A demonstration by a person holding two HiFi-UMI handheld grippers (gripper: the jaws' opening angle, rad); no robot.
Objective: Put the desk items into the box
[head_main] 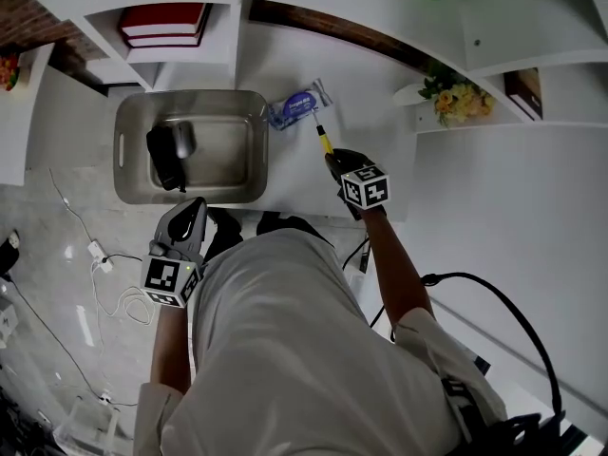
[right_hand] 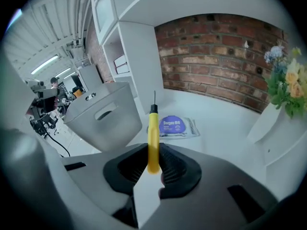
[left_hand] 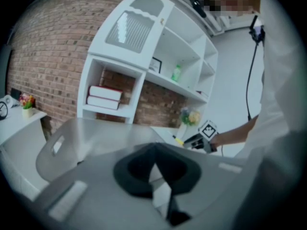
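while along jaws, screwdriver (right_hand: 153,133) tip outward

My right claw (right_hand: 153,153) is clamped on a yellow-handled screwdriver (right_hand: 153,137), which is pressed between its 2 jaws with the thin dark tip pointing away. Beyond the tip, a blue-labelled packet (right_hand: 176,127) lies flat on the white bench (right_hand: 230,128). A grey box (right_hand: 103,116) with 1 handle slot stands at left. A brick wall (right_hand: 216,51) runs behind, with flowers (right_hand: 284,83) at right.

One box (head_main: 190,97), one screwdriver (head_main: 324,139), one wipes pack (head_main: 296,105)
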